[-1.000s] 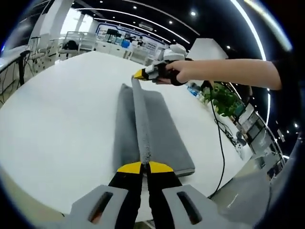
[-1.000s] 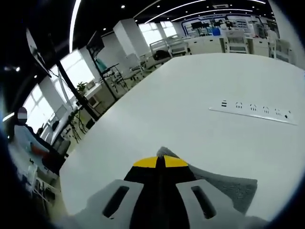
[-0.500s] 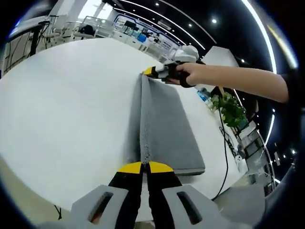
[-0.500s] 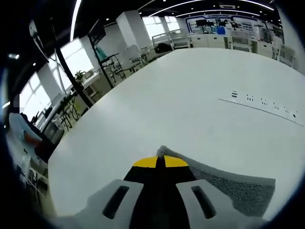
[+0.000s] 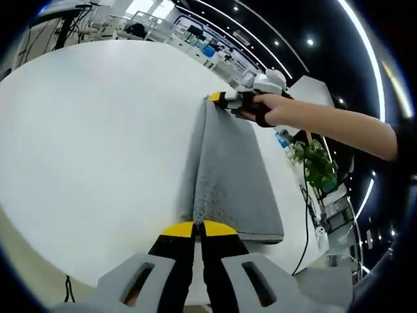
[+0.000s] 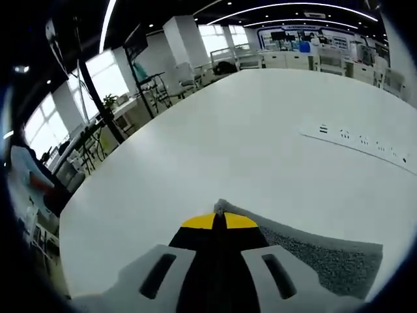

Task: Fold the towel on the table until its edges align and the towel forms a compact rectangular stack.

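Towel (image 5: 225, 176), grey, on white table (image 5: 91, 130); long axis runs from left gripper (image 5: 198, 228), pinching near corner at bottom centre, to right gripper (image 5: 218, 98), pinching far corner, upper centre; held edge taut between them.

Potted plant (image 5: 317, 164) off table's far side, black cable (image 5: 305, 222) hanging nearby. Power strip (image 6: 361, 139) set flat in tabletop. Office desks & chairs (image 6: 229, 63) in bkgd.

No text, label, brand or number can be read anywhere here.
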{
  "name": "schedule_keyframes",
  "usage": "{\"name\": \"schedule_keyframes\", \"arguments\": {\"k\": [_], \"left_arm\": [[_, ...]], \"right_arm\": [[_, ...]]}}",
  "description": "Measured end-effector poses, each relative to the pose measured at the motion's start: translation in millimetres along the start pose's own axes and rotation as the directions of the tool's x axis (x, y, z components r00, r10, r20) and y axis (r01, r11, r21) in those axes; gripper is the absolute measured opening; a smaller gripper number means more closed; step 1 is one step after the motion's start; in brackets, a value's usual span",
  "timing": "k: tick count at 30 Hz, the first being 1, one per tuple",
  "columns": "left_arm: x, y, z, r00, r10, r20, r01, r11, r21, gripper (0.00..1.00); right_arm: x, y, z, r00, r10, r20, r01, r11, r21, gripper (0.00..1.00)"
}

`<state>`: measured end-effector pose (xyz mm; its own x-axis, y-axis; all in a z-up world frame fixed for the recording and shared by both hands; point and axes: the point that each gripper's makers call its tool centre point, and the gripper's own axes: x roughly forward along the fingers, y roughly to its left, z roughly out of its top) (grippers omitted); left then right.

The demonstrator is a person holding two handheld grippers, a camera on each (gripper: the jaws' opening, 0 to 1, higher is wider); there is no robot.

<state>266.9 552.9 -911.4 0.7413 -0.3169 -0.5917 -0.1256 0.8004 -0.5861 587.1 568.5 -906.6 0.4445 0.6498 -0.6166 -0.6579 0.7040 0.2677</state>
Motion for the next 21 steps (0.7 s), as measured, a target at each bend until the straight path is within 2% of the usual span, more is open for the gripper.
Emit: {"name": "schedule_keyframes", "arguments": {"k": [1,2,4,7,10,12,14,21], "left_arm": [[0.2,-0.5,-0.3,1.0,-0.004,-0.005,0.004,1.0,0.009,0.03],[-0.7,-0.9,-0.4,1.0,-0.008,-0.03,0.012,0.994,0.109,0.03],[-1.7,-5.8,2.1,0.998,-0.011,-0.056,0.022,0.981,0.194,0.04],[0.1,-12.5,7.5,0.997,-0.046,-0.065,0.058,0.98,0.191,0.07],[0.6,-19.3,15.5,0.995,-0.09,-0.049,0.098,0.973,0.208,0.2],[-0.7,-21.6,17.8,0.994,-0.094,-0.064,0.107,0.966,0.237,0.26],[-1.6,-22.8,24.3,0.994,-0.093,-0.054,0.105,0.953,0.284,0.31],[3.8,-13.6,50.2,0.997,-0.077,-0.016,0.078,0.954,0.288,0.33]], "right_arm": [[-0.7,1.2,-0.2,1.0,0.015,-0.01,-0.016,1.0,-0.024,0.01],[-1.7,2.0,0.1,0.999,0.027,-0.019,-0.028,0.999,-0.047,0.02],[-5.8,3.6,2.9,0.999,0.041,-0.028,-0.043,0.997,-0.07,0.03],[-11.4,2.8,8.9,0.998,0.057,-0.025,-0.059,0.995,-0.081,0.06],[-18.6,0.4,13.3,0.997,0.071,-0.022,-0.073,0.993,-0.092,0.12],[-24.0,-3.0,14.5,0.997,0.074,-0.021,-0.076,0.992,-0.105,0.16],[-30.8,-7.5,13.9,0.998,0.067,-0.021,-0.069,0.992,-0.11,0.17],[-58.0,-27.5,6.0,0.999,0.045,-0.023,-0.047,0.995,-0.088,0.28]]}}
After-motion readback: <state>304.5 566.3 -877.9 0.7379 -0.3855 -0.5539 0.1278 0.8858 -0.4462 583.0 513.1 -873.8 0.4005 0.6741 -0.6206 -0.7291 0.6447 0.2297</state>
